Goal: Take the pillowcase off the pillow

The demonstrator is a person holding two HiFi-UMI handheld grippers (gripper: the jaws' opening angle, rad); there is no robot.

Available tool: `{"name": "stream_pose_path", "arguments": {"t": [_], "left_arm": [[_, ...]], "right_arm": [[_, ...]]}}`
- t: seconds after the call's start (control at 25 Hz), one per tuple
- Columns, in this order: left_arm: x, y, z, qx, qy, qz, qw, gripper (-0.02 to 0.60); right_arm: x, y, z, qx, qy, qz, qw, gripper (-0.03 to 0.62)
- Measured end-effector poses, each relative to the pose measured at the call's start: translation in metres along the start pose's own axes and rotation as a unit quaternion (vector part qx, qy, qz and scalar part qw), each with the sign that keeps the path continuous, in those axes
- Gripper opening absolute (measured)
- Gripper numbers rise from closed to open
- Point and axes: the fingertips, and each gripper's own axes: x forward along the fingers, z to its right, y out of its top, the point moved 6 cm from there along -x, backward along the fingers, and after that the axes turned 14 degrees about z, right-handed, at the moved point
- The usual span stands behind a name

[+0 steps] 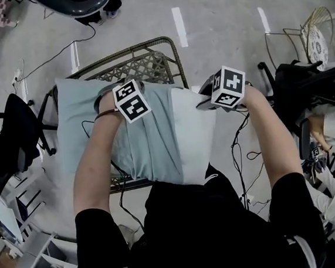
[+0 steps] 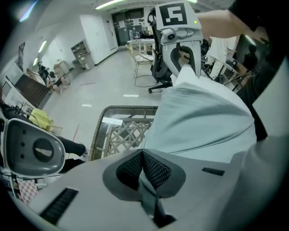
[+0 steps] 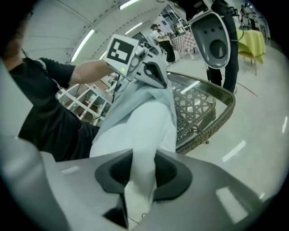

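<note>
Left gripper is pinched shut on a thin fold of the pale blue pillowcase, and the right gripper clamps the bare white pillow end at the right. The pillow lies on the wicker table, near side. The soft, light cloth will likely bunch and slip, so hold the hem and the filling separately

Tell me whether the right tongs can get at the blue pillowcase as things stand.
Probably not right now: the right tongs are clamped on the bare white end of the pillow. The pillowcase edge lies just beside them with nothing between, so they would need to let go first.
</note>
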Motion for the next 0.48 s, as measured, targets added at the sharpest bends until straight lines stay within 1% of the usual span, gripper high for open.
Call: {"name": "stream_pose_path", "arguments": {"t": [0.12,0.2,0.28,0.36,0.44,0.48], "left_arm": [[-0.025,-0.017,-0.008,-0.026,0.017,0.010,0.9995,0.005],[-0.042,-0.029,-0.019,-0.039,0.038,0.010,0.9985,0.005],[-0.056,-0.041,-0.035,-0.047,0.068,0.004,0.9966,0.005],[-0.064,-0.051,-0.053,-0.052,0.101,-0.009,0.9935,0.005],[-0.065,-0.058,-0.063,-0.056,0.129,-0.022,0.9898,0.005],[-0.065,-0.059,-0.065,-0.063,0.141,-0.021,0.9877,0.005]], "right_arm": [[-0.024,0.014,-0.006,-0.010,0.008,0.019,1.000,0.104],[-0.036,0.029,0.004,-0.032,-0.012,0.025,0.999,0.103],[-0.047,0.051,0.027,-0.064,-0.061,0.036,0.995,0.111],[-0.050,0.078,0.051,-0.093,-0.115,0.047,0.988,0.112],[-0.044,0.100,0.064,-0.119,-0.159,0.041,0.979,0.116],[-0.041,0.106,0.066,-0.131,-0.182,0.033,0.974,0.126]]}}
